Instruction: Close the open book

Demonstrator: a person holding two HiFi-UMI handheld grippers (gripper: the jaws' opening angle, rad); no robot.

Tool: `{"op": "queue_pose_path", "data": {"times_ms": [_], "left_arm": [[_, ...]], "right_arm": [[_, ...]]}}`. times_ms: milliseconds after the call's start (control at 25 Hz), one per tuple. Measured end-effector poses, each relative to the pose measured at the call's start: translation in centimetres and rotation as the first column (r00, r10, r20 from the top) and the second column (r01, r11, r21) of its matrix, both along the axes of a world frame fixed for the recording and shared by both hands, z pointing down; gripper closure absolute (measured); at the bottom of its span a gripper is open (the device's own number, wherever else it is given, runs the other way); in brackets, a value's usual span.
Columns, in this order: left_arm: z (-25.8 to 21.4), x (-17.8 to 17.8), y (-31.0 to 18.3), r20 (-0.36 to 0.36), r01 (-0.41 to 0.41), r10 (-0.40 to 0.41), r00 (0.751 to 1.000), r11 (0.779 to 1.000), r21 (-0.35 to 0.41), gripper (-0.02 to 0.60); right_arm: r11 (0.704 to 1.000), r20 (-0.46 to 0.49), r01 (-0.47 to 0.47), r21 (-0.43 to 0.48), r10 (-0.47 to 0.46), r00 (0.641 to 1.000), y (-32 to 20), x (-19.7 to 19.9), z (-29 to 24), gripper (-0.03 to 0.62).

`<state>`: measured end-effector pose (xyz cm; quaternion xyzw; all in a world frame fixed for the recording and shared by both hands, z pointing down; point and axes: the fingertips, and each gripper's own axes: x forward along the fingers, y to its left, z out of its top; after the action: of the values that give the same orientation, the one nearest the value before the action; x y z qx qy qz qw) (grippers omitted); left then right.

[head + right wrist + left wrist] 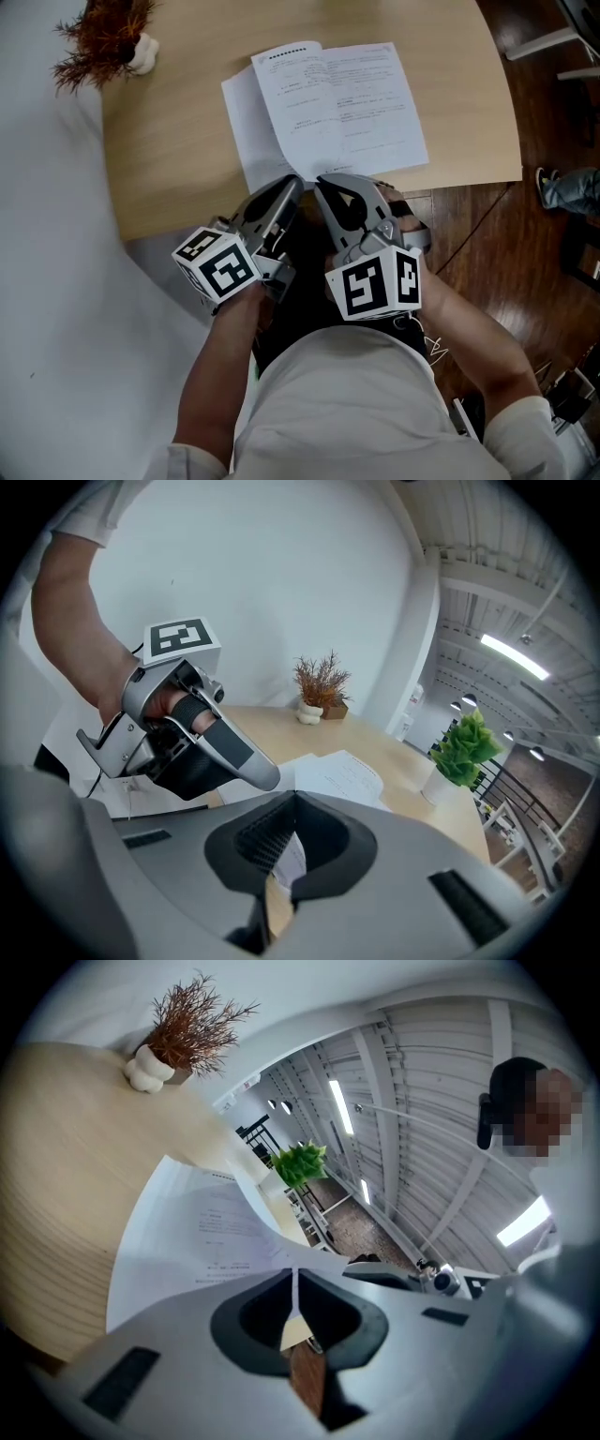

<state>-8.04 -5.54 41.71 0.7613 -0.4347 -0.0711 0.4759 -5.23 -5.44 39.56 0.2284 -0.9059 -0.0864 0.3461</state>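
At the near edge of the table, the book lies just past my left gripper and right gripper, both with jaws together, its spine running away between them.

An office-like loft workspace: pale wooden table, potted green plant, ceiling strip lights, metal railing.

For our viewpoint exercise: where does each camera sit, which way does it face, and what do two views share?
Head view: on the head, looking steeply down at the open white printed book on the pale wooden table; forearms, left gripper, right gripper show.
Left gripper view: on that gripper, facing along its jaws, shut on the book's near edge.
Right gripper view: likewise; the left gripper and forearm also show.
Shared: gripper views both show book and dried brown plant.
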Motion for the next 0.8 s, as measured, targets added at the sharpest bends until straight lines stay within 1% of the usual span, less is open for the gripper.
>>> {"op": "queue_pose_path", "data": {"times_ms": [240, 440, 600, 800], "left_arm": [[-0.3, 1.6, -0.6, 0.02, -0.014, 0.014, 1.0, 1.0, 0.008, 0.583], [-0.6, 2.8, -0.8, 0.009, -0.049, 0.049, 0.999, 0.999, 0.014, 0.583], [-0.5, 3.9, -1.2, 0.01, -0.068, 0.068, 0.998, 0.998, 0.003, 0.583], [0.0, 5.1, -1.7, 0.008, -0.093, 0.093, 0.996, 0.996, 0.002, 0.583]], "right_arm": [[0.998, 0.038, -0.057, -0.011, 0.058, 0.998, -1.3, 2.4, -0.2, 0.591], [0.991, 0.044, -0.131, -0.034, 0.133, 0.99, -2.2, 4.1, -0.3, 0.591], [0.978, 0.053, -0.195, -0.072, 0.199, 0.979, -3.0, 5.9, 0.6, 0.591], [0.954, 0.047, -0.277, -0.117, 0.284, 0.958, -4.2, 8.4, 2.0, 0.591]]}}
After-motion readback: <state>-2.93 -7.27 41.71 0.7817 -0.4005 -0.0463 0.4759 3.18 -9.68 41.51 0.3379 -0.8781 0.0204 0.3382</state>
